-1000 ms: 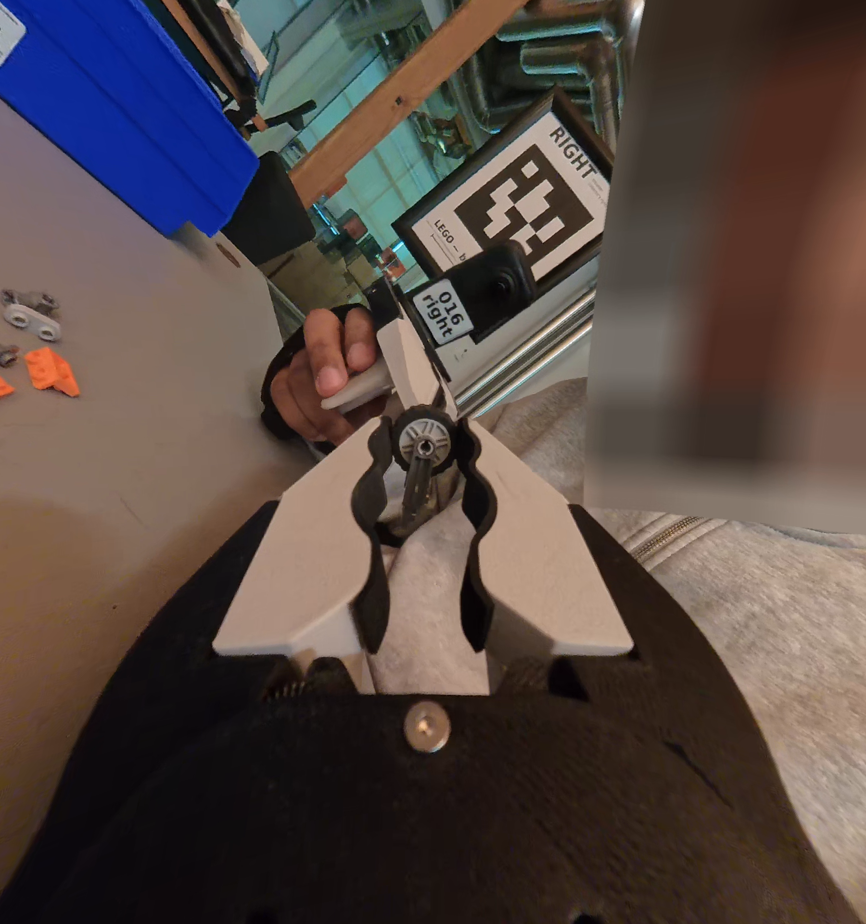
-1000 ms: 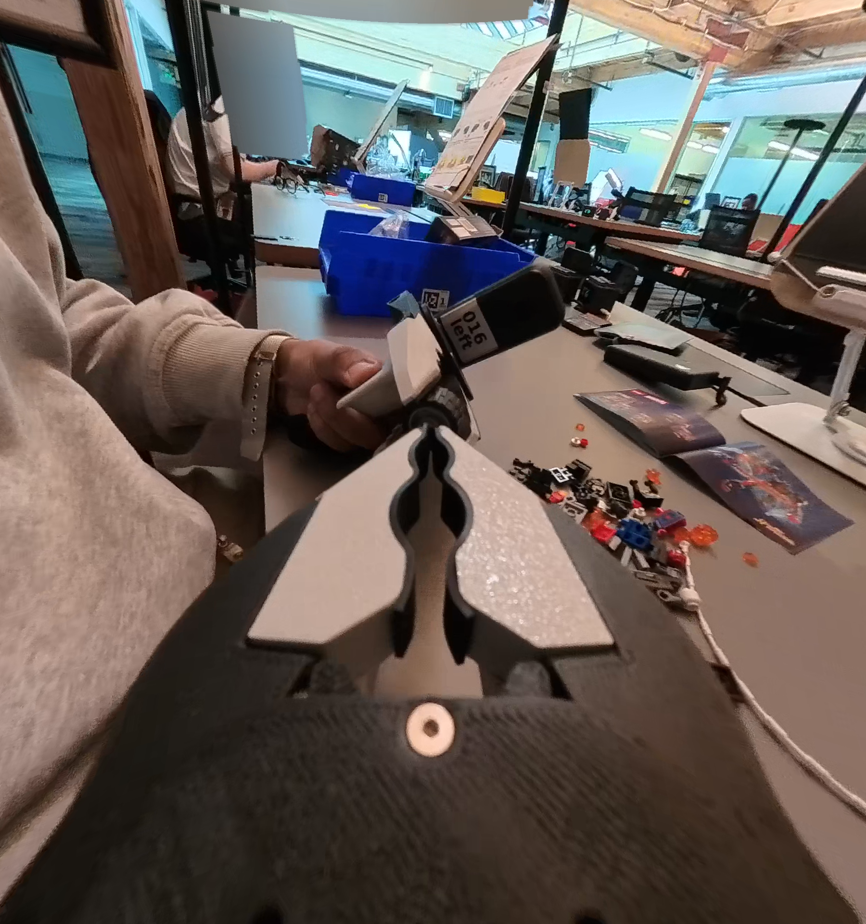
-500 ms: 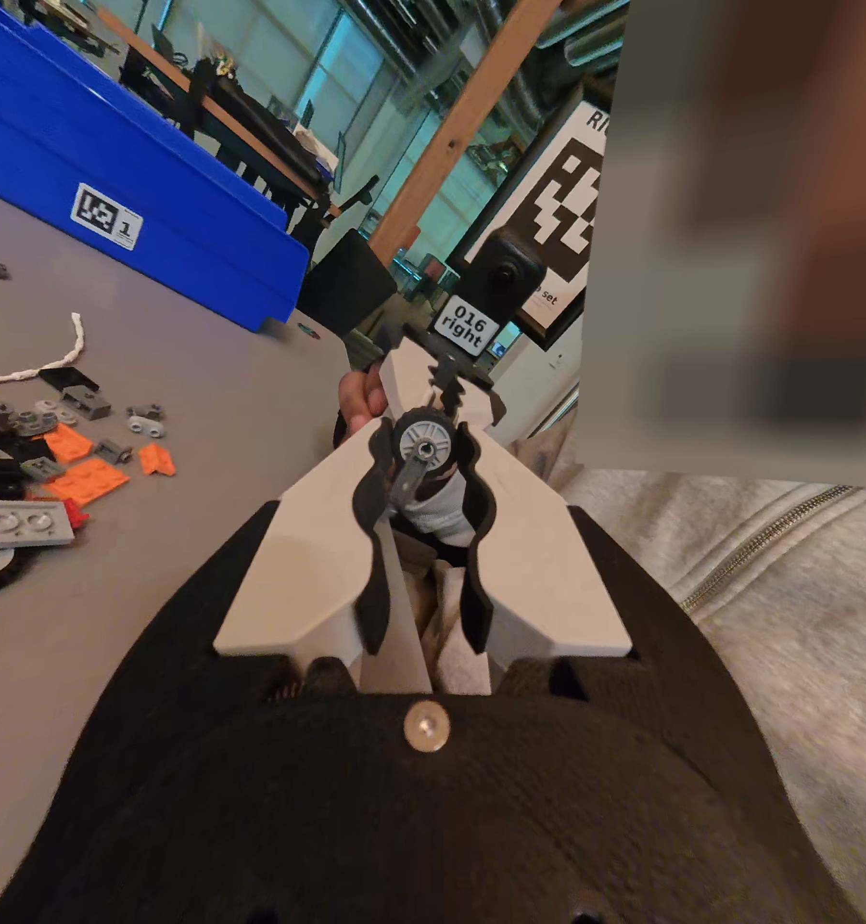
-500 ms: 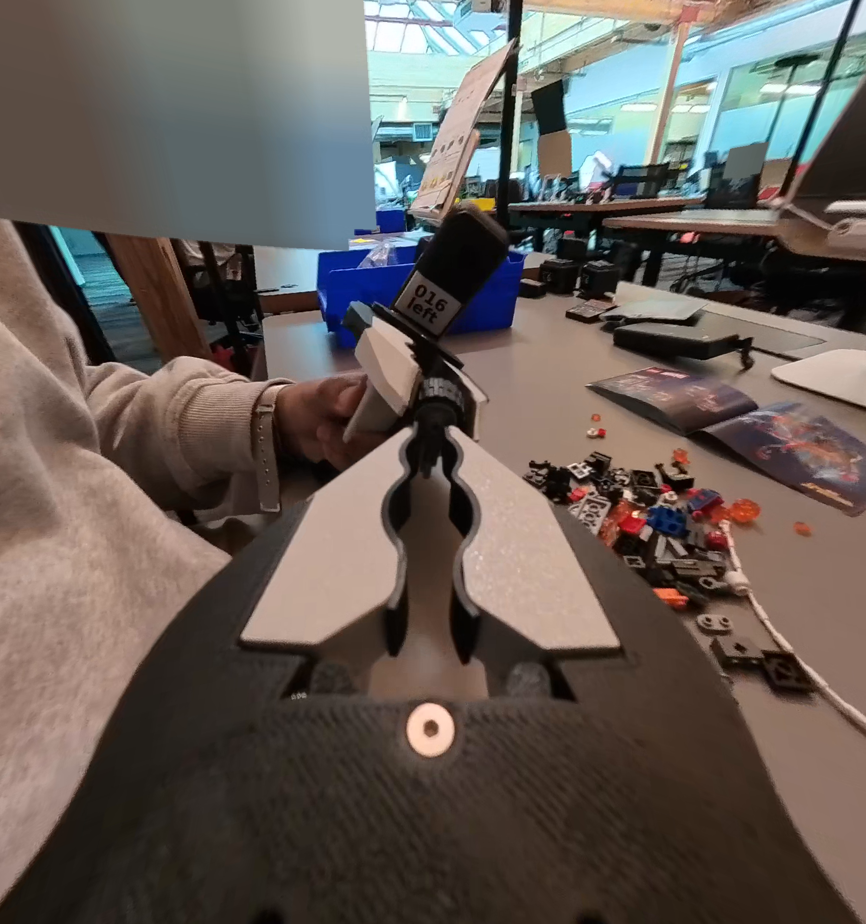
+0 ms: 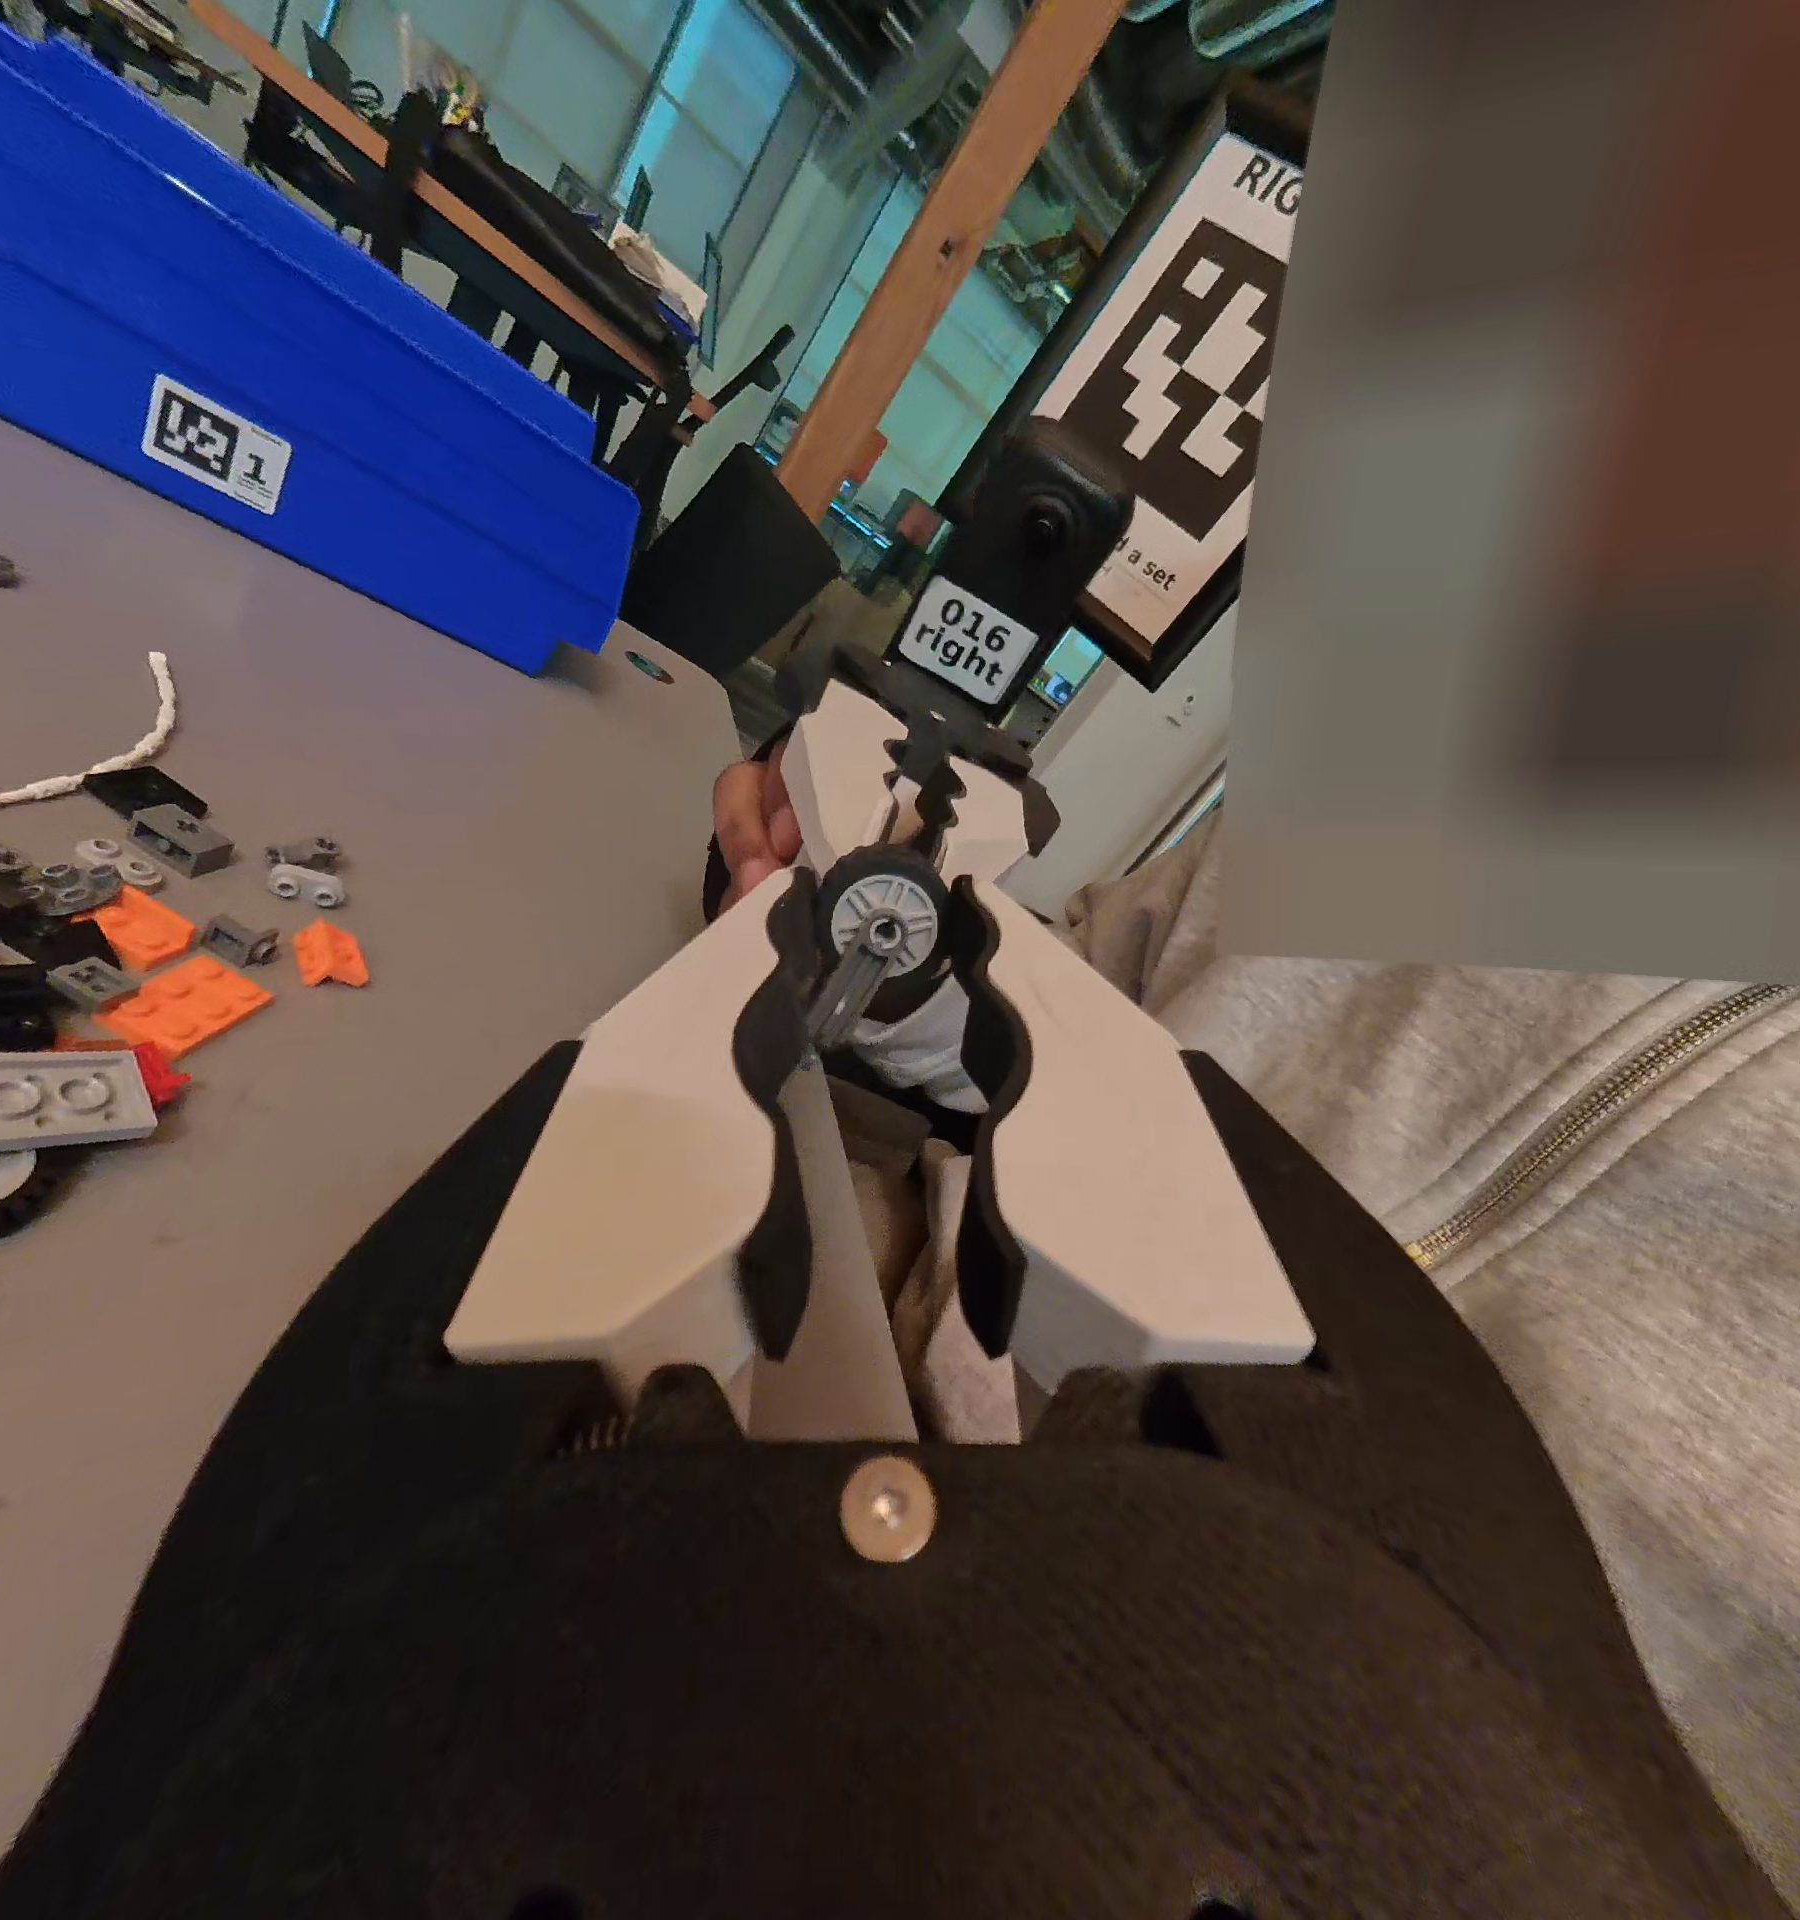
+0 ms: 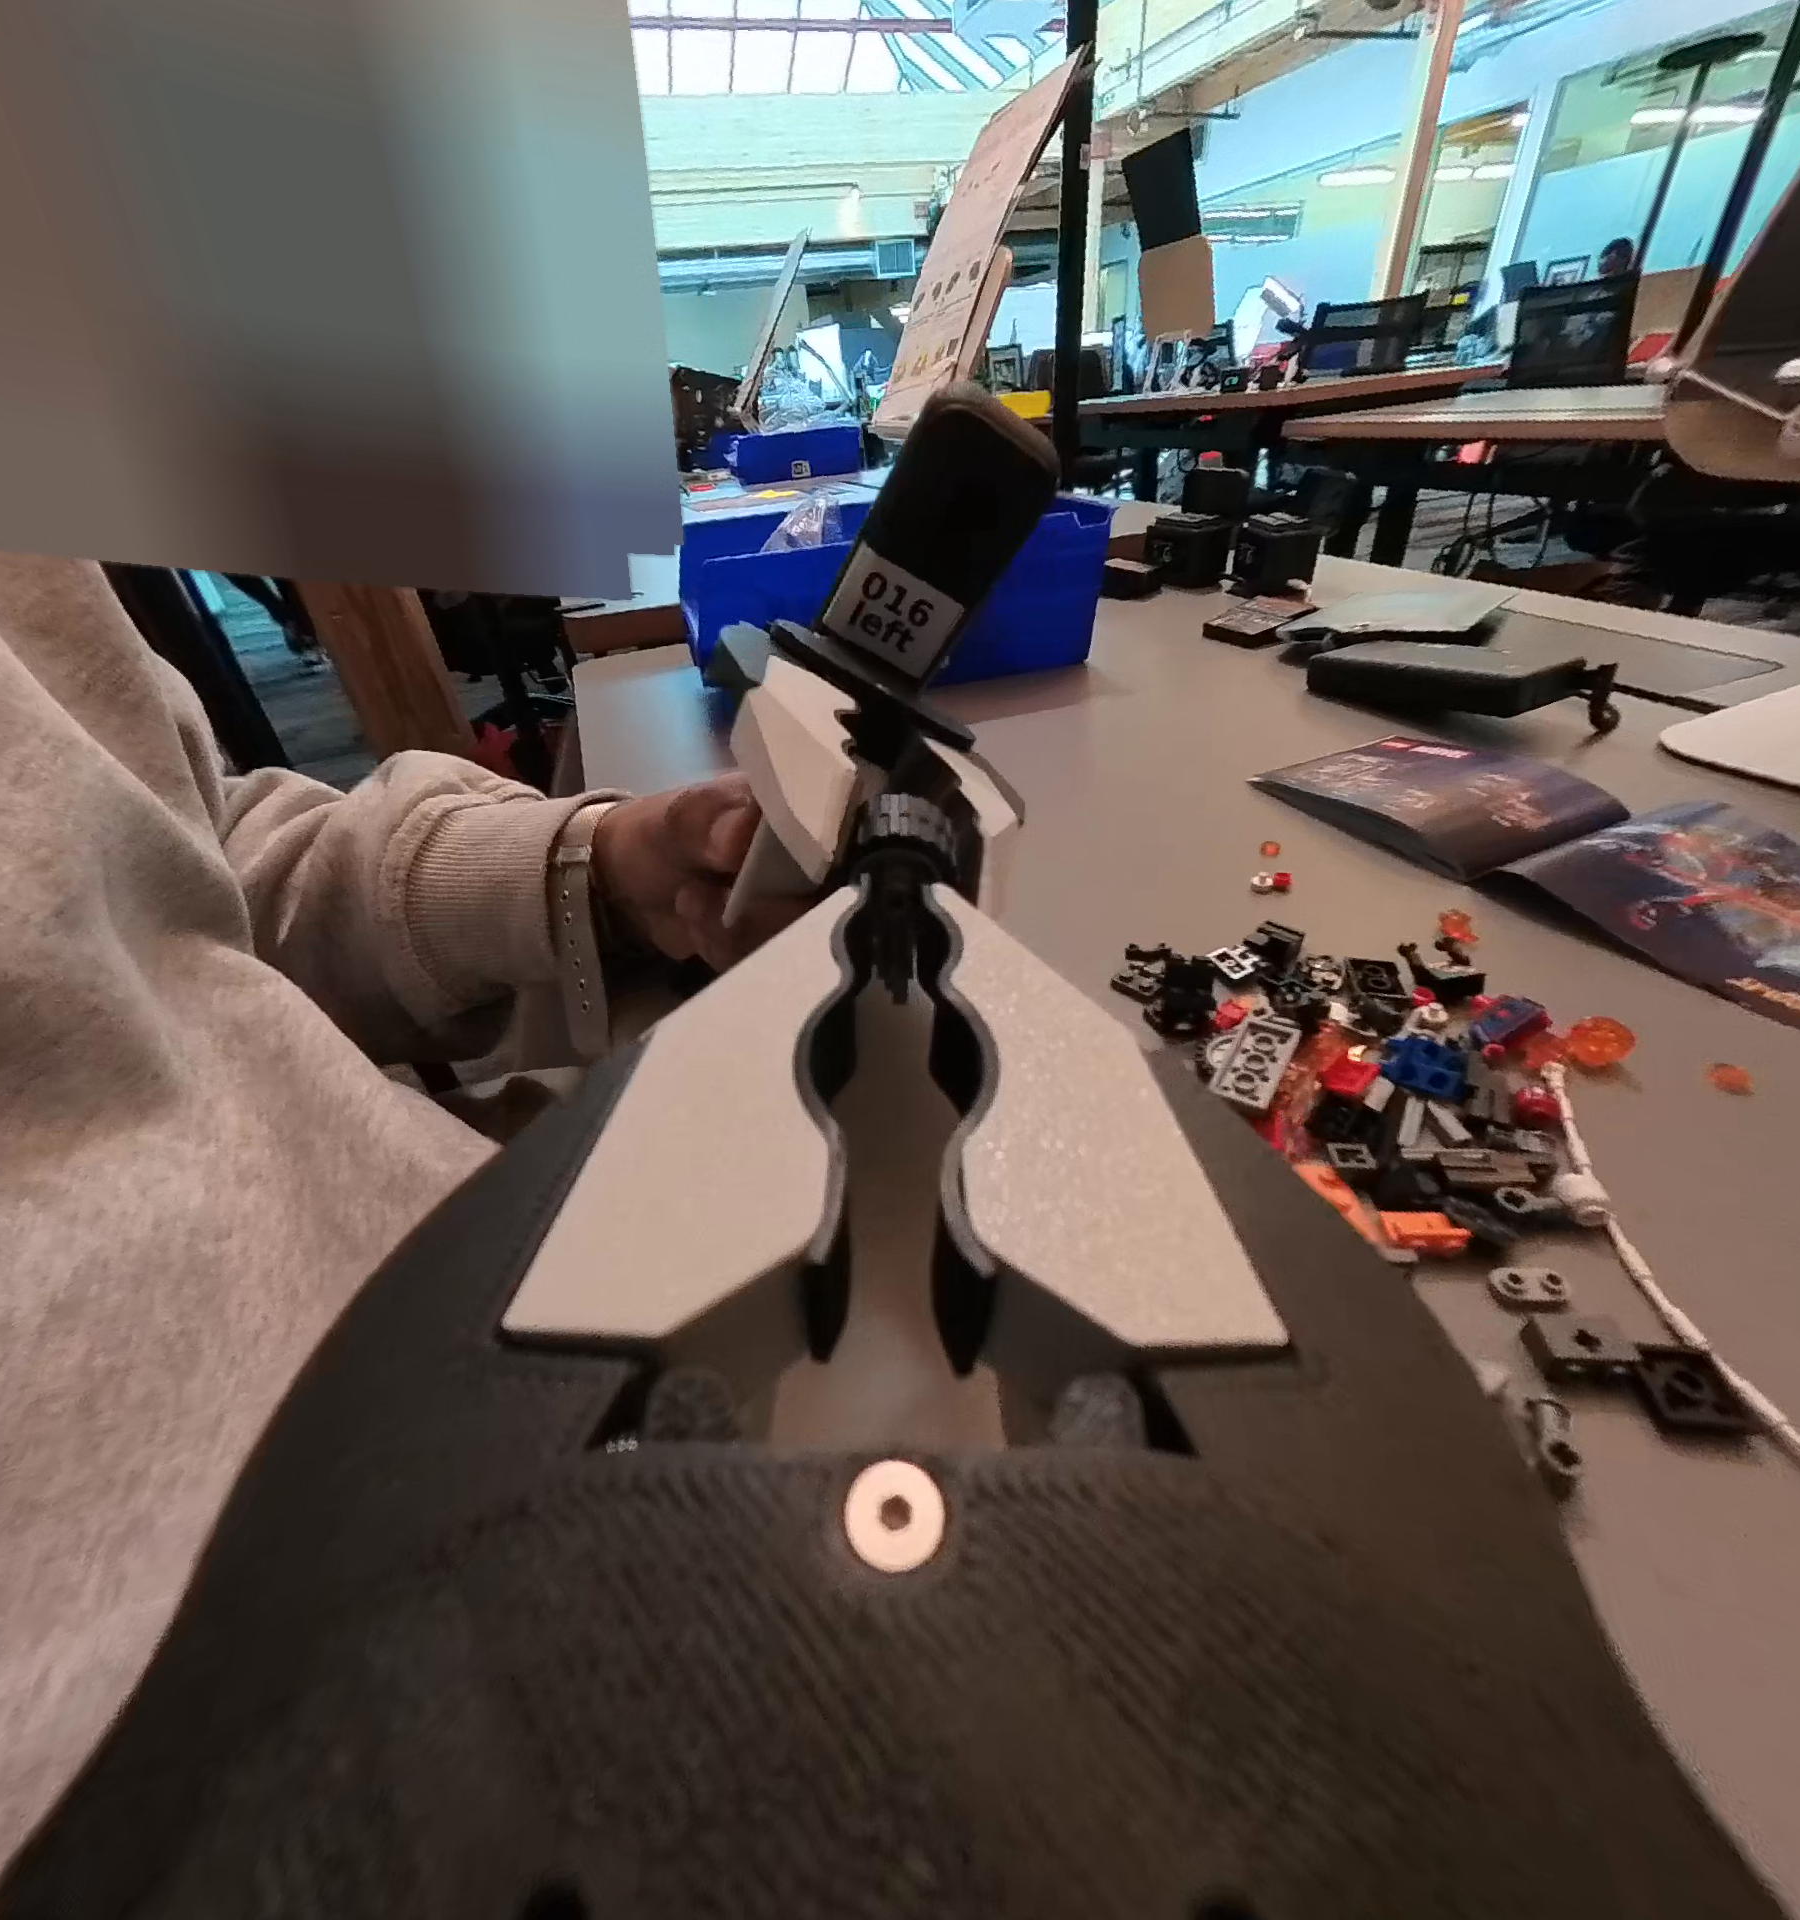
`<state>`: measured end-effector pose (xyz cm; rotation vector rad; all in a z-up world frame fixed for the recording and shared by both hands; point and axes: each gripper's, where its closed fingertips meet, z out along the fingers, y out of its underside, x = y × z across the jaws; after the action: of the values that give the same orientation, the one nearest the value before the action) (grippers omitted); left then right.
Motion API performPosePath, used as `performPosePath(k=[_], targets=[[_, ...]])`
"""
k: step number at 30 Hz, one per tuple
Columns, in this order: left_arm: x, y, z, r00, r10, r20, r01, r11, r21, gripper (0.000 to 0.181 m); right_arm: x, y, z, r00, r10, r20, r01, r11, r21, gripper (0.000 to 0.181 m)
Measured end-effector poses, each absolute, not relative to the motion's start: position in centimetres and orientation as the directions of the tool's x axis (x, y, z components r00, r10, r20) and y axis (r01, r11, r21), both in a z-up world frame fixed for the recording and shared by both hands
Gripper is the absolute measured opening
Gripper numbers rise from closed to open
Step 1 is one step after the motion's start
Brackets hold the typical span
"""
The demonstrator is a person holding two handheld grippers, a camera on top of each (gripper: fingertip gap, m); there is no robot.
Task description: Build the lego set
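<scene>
The left gripper (image 5: 880, 914) is pinching a small rubber-tyred wheel (image 5: 883, 912) above the near table edge (image 5: 460, 769); the right gripper (image 6: 891, 940) is clamping its ridged axle (image 6: 893, 961). Light, stiff parts; the tyre likely offers grip.

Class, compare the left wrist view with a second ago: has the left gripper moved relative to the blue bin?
Yes. The left gripper, shut on the small wheel, has swung toward the table: the blue bin shows more fully and loose bricks have come into view.
</scene>
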<state>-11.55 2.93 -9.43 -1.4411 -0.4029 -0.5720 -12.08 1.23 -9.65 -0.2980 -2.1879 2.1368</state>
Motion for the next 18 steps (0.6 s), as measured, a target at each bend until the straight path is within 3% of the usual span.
performPosePath(k=[18], targets=[[-11.89, 2.97, -8.6, 0.822, -0.106, 0.56, 0.568, 0.073, -0.82, 0.024, -12.82, 1.31, -9.1, -0.972, 0.174, -0.156, 0.149, -0.05, -0.988, 0.005]])
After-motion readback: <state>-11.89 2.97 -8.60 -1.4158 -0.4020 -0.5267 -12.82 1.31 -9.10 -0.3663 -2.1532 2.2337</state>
